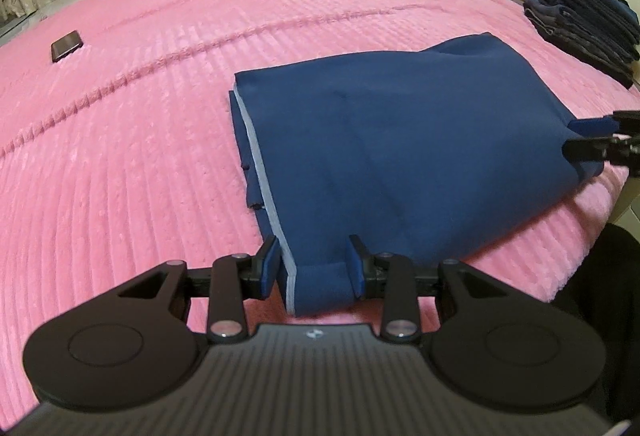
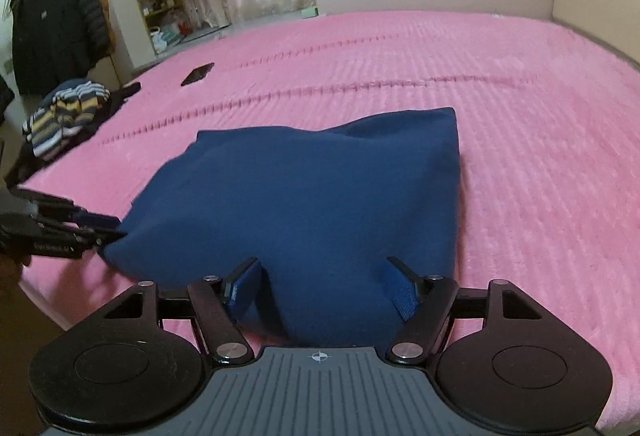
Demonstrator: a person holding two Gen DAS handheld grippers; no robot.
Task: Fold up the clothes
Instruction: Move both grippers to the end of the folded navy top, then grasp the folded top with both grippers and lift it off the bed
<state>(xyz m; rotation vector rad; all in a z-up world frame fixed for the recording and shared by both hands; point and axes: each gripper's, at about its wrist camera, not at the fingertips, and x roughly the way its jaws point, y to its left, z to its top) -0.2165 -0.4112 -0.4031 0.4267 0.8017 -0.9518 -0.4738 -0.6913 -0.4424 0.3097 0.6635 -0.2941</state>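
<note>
A folded navy blue garment (image 1: pixel 392 139) with a light grey stripe along its left edge lies on the pink bed near its front edge. My left gripper (image 1: pixel 314 268) has its fingers on either side of the garment's near left corner, with cloth filling the gap. My right gripper (image 2: pixel 324 284) straddles the near right corner (image 2: pixel 320 215) the same way. Each gripper shows in the other's view, the right one (image 1: pixel 600 139) and the left one (image 2: pixel 92 228), both pinching cloth.
The pink ribbed blanket (image 1: pixel 160 115) covers the bed. A dark phone (image 1: pixel 66 45) lies far left. A stack of folded dark clothes (image 1: pixel 584 19) sits far right. Striped garments (image 2: pixel 64 111) lie at the bed's left edge. A coat rack (image 2: pixel 56 23) and headboard stand beyond.
</note>
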